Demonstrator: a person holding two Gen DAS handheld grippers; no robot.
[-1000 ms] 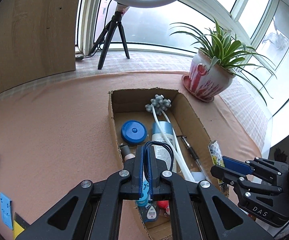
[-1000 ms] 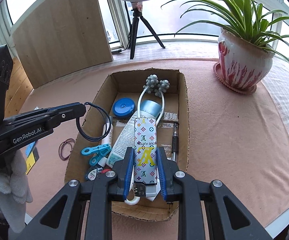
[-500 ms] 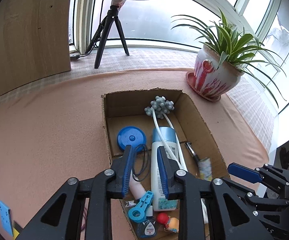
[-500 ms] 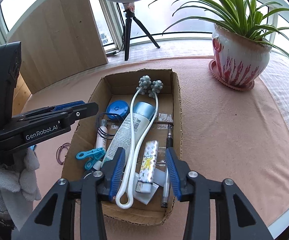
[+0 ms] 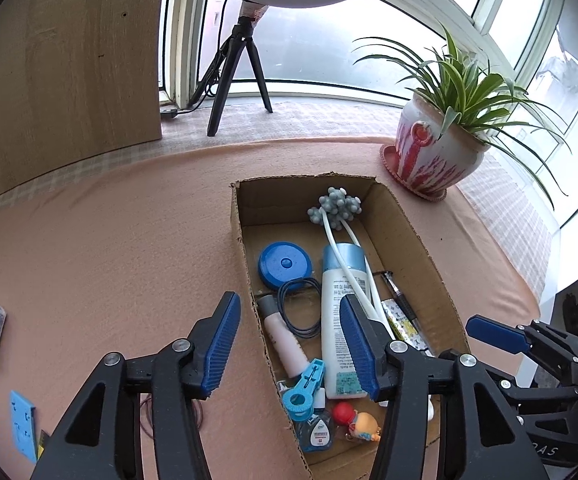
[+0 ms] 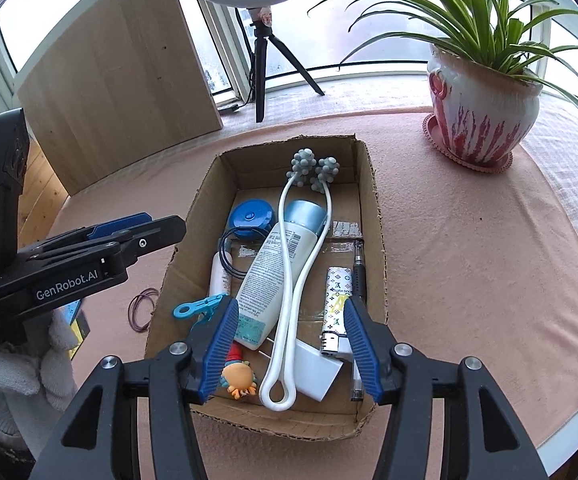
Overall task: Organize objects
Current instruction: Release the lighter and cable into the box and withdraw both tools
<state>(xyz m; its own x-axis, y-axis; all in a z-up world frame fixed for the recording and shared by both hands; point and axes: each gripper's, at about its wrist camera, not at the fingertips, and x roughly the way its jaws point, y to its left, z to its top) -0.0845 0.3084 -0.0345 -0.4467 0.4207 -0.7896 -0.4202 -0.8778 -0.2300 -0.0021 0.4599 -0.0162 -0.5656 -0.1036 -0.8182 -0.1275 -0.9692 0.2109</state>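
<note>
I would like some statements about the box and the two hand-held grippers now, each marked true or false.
1. The left hand-held gripper is open and holds nothing. True.
2. The patterned lighter lies on the cloth outside the cardboard box. False: it lies inside the box, beside the black pen.
3. The black hair tie lies in the box next to the blue round case. True.
4. The right hand-held gripper is shut on the white lotion bottle. False: it is open and empty.
5. The potted plant stands inside the box. False: it stands on the table beyond it.

Matt cloth, rough card

Corrugated cardboard box (image 6: pixel 373 184) on fuzzy pink tablecloth (image 6: pixel 469 240); glossy plastic bottle (image 6: pixel 273 272), glazed plant pot (image 6: pixel 477 120).
</note>
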